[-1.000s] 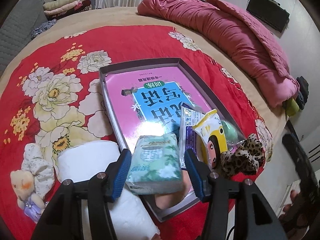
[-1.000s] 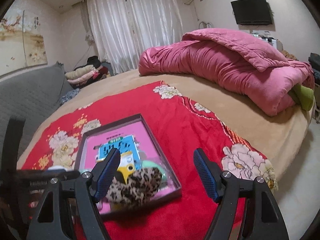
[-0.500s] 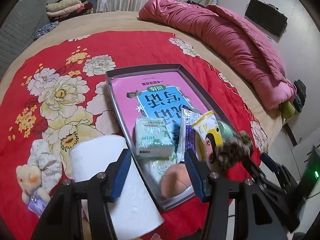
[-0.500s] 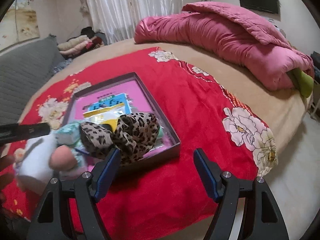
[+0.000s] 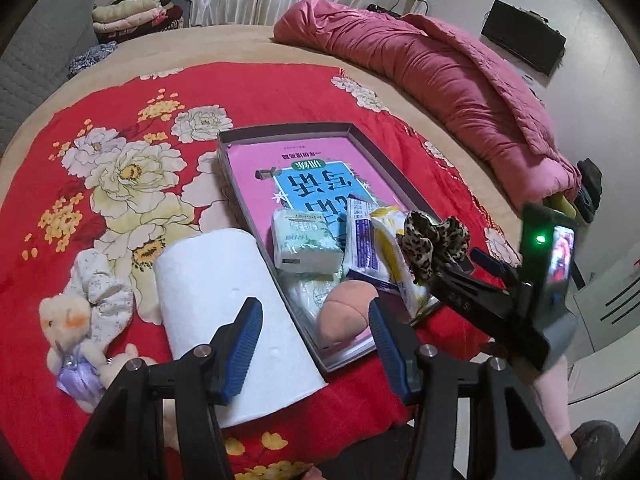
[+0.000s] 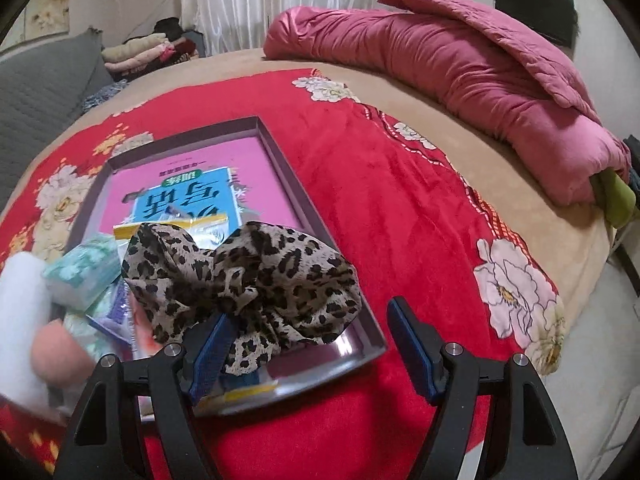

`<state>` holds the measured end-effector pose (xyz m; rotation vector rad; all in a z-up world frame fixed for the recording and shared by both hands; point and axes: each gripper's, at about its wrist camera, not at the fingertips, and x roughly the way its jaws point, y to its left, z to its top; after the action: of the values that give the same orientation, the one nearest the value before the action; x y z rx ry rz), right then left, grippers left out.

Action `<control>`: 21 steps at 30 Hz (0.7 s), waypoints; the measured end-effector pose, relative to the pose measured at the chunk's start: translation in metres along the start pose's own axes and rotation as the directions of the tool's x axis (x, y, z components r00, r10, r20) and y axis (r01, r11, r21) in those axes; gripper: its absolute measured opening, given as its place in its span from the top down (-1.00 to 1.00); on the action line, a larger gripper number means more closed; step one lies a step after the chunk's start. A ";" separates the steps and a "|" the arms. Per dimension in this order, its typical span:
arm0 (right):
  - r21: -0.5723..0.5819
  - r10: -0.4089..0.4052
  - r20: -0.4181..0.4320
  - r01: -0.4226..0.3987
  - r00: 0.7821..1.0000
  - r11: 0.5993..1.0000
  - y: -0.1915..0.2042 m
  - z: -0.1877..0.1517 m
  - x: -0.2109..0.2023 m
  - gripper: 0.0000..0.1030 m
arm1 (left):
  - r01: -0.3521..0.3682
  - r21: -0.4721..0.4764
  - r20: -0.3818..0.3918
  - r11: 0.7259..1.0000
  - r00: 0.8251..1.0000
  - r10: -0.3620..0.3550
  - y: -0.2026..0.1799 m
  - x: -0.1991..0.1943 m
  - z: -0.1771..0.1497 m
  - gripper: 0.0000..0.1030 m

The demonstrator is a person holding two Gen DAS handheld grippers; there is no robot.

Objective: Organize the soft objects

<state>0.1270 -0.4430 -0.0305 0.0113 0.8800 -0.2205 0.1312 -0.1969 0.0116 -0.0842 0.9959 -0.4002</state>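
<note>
You are at a big round bed (image 5: 248, 44) with a red flower blanket (image 5: 260, 92) on it, and a pink quilt (image 6: 460, 56) lies bunched up at the far side. A flat gray tray (image 5: 236, 176) sits on the blanket. Inside it are a pink book (image 5: 320, 160), a green tissue pack (image 5: 304, 240), some flat packets (image 5: 364, 240) and a peach sponge (image 5: 344, 312). Your right gripper (image 6: 312, 344) has its fingers spread wide. The leopard hair tie (image 6: 248, 272) hangs on the left finger (image 6: 208, 356) like a hook and is not squeezed between the two. It sits over the near end of the tray, above the packets. Your left gripper (image 5: 316, 340) is empty, with its fingers half apart, and it hovers over the near edge of the tray. The white paper roll (image 5: 224, 308) lies on the blanket just beside the tray, and the little teddy bear (image 5: 68, 328) lies further left. Watch out, because the hair tie is only draped on one finger. If you tip or shake your hand, it may slide off and land on the blanket or the floor instead of in the tray. It could also stay caught on the finger when you pull away. The paper roll is round, so a bump may send it rolling off the bed.
</note>
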 end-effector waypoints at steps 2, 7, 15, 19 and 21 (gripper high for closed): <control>-0.006 -0.009 -0.007 0.009 1.000 1.000 0.000 0.002 0.007 -0.48 | 0.005 -0.012 0.004 1.000 1.000 -0.005 0.003 -0.002 0.001 -0.07; -0.010 -0.020 -0.023 0.020 1.000 1.000 -0.001 0.007 0.016 -0.49 | 0.002 -0.023 0.013 1.000 1.000 -0.002 0.008 -0.007 0.001 -0.07; -0.002 -0.010 0.021 0.010 1.000 1.000 -0.002 0.003 -0.009 -0.49 | -0.004 -0.033 0.021 0.999 1.000 0.005 0.016 -0.013 -0.003 -0.07; 0.011 0.000 0.031 0.000 1.000 1.000 -0.005 0.002 -0.020 -0.49 | -0.011 -0.028 0.025 1.000 1.000 0.012 0.016 -0.016 -0.004 -0.07; 0.012 -0.004 0.042 0.004 0.999 1.000 -0.006 0.001 -0.025 -0.49 | -0.013 -0.027 0.026 1.000 1.000 0.014 0.017 -0.017 -0.005 -0.07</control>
<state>0.1114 -0.4439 -0.0099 0.0157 0.8369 -0.2286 0.1240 -0.1747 0.0186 -0.1069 0.9757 -0.3727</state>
